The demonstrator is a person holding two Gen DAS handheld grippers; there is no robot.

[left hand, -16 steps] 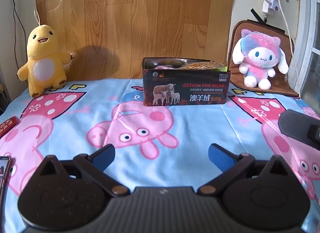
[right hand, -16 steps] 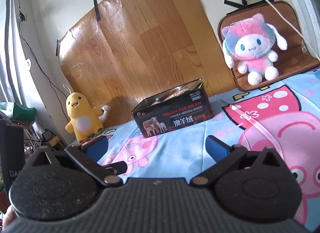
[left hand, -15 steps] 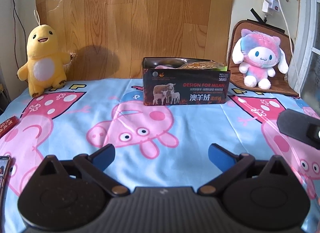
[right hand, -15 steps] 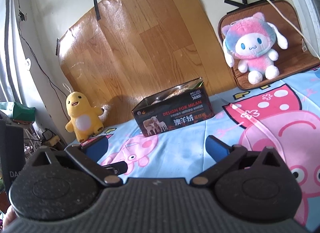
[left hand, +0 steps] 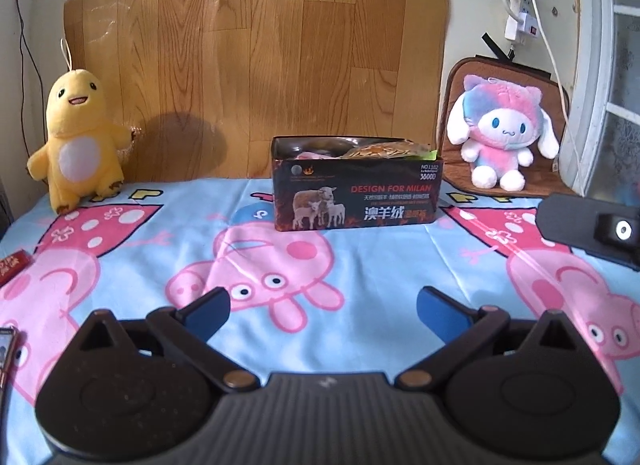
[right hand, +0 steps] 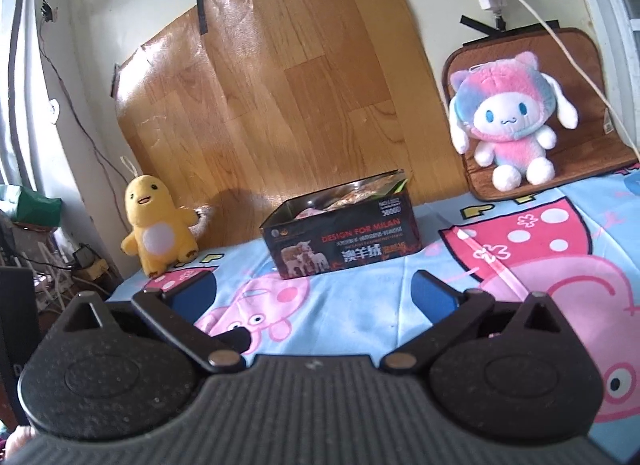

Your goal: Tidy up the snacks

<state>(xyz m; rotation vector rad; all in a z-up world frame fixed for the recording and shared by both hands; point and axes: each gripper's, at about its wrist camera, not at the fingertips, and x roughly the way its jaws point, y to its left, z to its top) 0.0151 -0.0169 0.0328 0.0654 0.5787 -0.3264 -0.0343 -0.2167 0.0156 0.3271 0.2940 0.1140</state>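
A dark box (left hand: 357, 183) stands near the far edge of the bed, in front of the wooden board (left hand: 256, 57) that leans on the wall. Its front shows sheep, flames and the words "DESIGN FOR MILAN" over Chinese characters. The top is open, and snack packets (left hand: 376, 150) lie inside, one golden-brown and one pinkish; what they are is hard to tell from this low angle.

The left gripper (left hand: 322, 307) hovers low over the sheet (left hand: 140, 265) with its blue-tipped fingers spread wide and nothing between them. The right gripper (right hand: 314, 291) is likewise wide apart and empty, aimed at the box from the right side.

The sheet is light blue with pink cartoon pigs. A red packet (left hand: 12, 265) lies at its left edge, and another small packet (left hand: 6, 349) sits nearer, mostly cut off. A yellow plush duck (left hand: 76, 137) stands at the back left. A pink and blue plush toy (left hand: 502, 133) sits on a brown cushion (left hand: 456, 85) at the back right, under a power strip (left hand: 520, 5) with white cables taped to the wall.
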